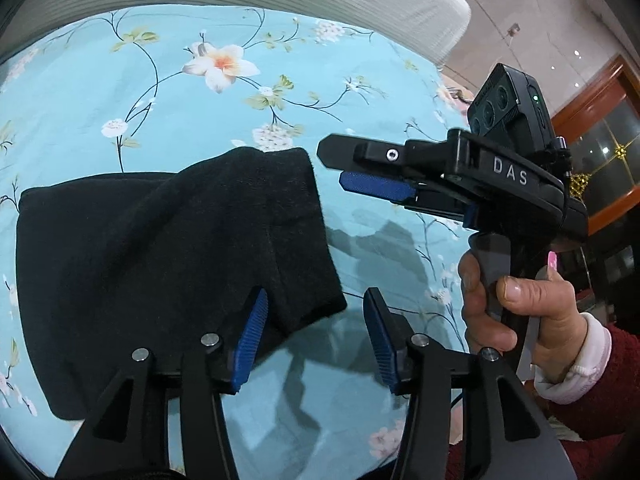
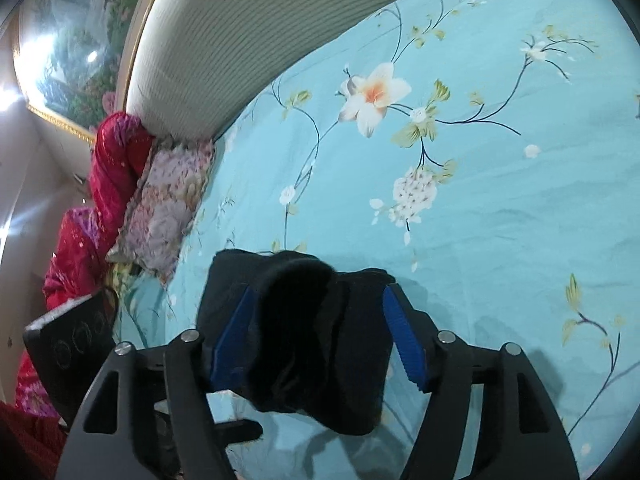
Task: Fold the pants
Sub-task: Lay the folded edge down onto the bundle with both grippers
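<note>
The black pants [image 1: 160,264] lie folded into a thick bundle on the light blue floral bed sheet [image 1: 120,92]. My left gripper [image 1: 316,336] is open just above the bundle's near right corner; its left pad [image 1: 252,340] overlaps the cloth edge. My right gripper [image 1: 340,168] shows in the left wrist view, held to the right of the bundle, apart from it, with its jaws apart. In the right wrist view the right gripper [image 2: 316,336] is open with the bundle [image 2: 304,340] seen between its blue pads [image 2: 404,340], nothing pinched.
A white ribbed headboard [image 2: 240,40] runs along the bed's far side. A floral pillow [image 2: 164,208] and red bedding [image 2: 108,176] sit at the bed's end. A wooden cabinet [image 1: 600,120] stands beyond the bed.
</note>
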{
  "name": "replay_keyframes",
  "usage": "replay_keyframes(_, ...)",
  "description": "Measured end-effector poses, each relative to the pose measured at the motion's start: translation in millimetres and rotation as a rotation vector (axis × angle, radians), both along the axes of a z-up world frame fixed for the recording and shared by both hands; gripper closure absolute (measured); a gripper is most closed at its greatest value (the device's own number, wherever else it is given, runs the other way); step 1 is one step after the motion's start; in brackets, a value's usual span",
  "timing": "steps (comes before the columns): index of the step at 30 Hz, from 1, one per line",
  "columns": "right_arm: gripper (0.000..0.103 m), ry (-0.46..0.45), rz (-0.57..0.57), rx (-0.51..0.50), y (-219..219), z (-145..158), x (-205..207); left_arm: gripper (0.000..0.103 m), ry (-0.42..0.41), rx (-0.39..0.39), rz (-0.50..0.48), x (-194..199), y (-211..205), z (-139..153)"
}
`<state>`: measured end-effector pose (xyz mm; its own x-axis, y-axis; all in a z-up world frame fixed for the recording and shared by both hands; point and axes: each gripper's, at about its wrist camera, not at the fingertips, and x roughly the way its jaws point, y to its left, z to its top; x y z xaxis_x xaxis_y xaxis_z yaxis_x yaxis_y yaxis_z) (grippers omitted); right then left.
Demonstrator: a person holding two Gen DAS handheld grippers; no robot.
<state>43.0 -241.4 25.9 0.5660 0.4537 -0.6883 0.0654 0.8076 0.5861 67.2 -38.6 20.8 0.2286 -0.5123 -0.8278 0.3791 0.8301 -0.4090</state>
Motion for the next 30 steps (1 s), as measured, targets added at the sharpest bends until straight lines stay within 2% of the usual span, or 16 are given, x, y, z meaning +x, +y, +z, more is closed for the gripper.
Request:
replay_keyframes(6, 0.028, -0.012, -0.013, -0.028, 15.4, 9.7, -6.9, 0.047, -0.005, -0.025, 0.043, 0.7, 18.3, 10.0)
replay_keyframes(12, 0.027, -0.010, -0.003, -0.088, 37.1, 15.0, -7.7, 0.041, -0.018, -0.027, 0.106, 1.1, 48.1, 19.4)
replay_keyframes(19, 0.018, 0.018, -0.025, -0.160, 59.9, 20.0, -5.3, 0.034, -0.009, -0.029, 0.213, 6.1, 92.0, 23.3)
replay_keyframes(23, 0.017, 0.047, -0.048, -0.218, 69.1, 20.6, -4.0, 0.032, 0.004, -0.025, 0.262, 8.3, 114.4, 22.3)
replay_keyframes(30, 0.017, 0.074, -0.079, -0.236, 73.3, 16.2, -3.7, 0.029, 0.018, -0.013, 0.310, 12.4, 136.1, 15.9)
